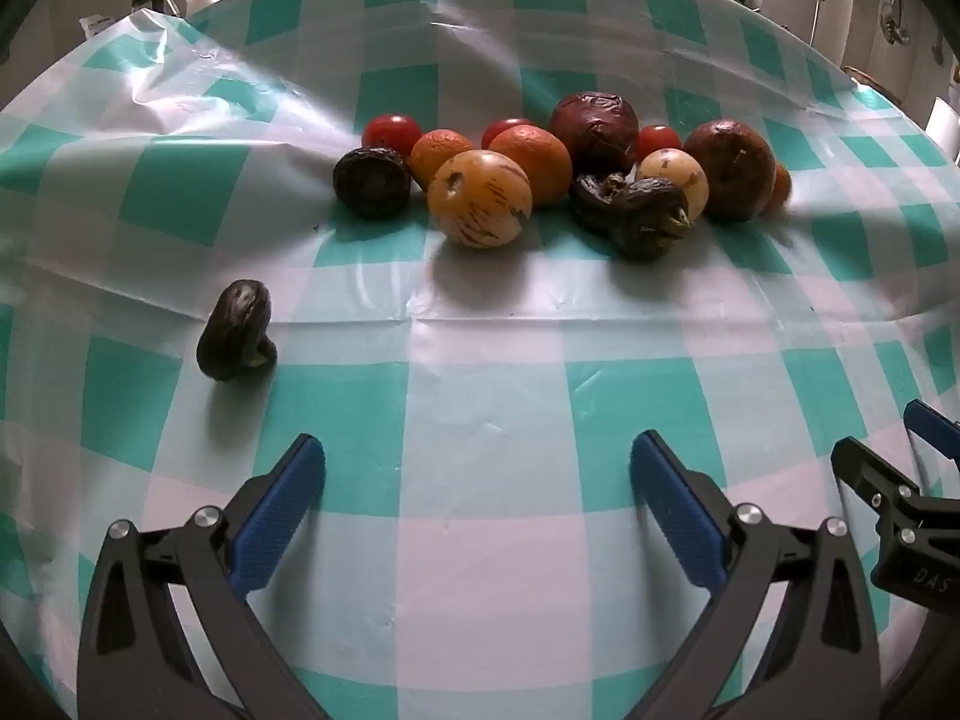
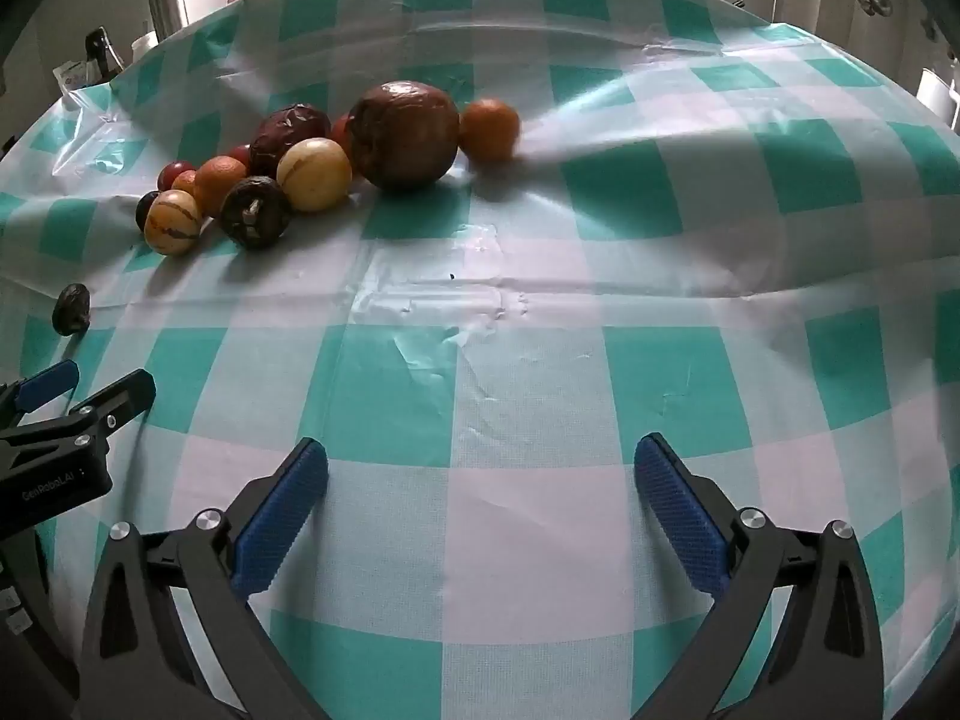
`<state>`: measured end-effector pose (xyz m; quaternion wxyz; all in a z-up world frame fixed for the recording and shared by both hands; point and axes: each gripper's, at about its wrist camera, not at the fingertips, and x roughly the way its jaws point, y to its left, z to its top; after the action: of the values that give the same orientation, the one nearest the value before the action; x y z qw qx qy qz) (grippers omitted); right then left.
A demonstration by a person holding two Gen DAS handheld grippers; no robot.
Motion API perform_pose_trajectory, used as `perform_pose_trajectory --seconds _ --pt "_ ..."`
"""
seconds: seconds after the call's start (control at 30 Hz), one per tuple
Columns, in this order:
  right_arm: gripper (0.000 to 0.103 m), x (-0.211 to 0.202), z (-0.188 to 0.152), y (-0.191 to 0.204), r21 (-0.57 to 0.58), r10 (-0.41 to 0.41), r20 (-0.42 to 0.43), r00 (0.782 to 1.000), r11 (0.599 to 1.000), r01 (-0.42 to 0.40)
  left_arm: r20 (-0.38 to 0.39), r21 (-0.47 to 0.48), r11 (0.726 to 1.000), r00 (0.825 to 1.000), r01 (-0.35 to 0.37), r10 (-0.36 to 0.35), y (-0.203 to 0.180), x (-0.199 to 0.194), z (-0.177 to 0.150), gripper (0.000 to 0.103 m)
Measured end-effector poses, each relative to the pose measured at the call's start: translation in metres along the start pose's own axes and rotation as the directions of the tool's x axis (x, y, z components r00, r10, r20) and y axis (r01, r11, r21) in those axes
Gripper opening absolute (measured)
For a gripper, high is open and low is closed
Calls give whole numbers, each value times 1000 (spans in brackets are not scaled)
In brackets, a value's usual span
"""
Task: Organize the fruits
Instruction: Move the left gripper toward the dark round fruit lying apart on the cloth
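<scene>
Both the left gripper (image 1: 477, 462) and the right gripper (image 2: 480, 465) hang spread wide and empty above the checked tablecloth (image 2: 540, 360). The fruits (image 1: 540, 174) huddle toward the far edge, one dark wrinkled fruit (image 1: 237, 330) apart nearer the left edge. They look light, round, likely to roll, some soft: grip gently across the middle; no container shows.
</scene>
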<state>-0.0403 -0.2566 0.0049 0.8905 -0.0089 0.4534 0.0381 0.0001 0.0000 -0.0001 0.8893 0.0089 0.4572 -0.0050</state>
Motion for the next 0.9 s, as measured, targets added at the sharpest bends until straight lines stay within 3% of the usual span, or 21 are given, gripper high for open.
perform_pose_trajectory --seconds 0.9 --pt "99 2 -2 1 0 -1 3 1000 1000 1 3 0 1000 1000 0 0 0 0 0 102"
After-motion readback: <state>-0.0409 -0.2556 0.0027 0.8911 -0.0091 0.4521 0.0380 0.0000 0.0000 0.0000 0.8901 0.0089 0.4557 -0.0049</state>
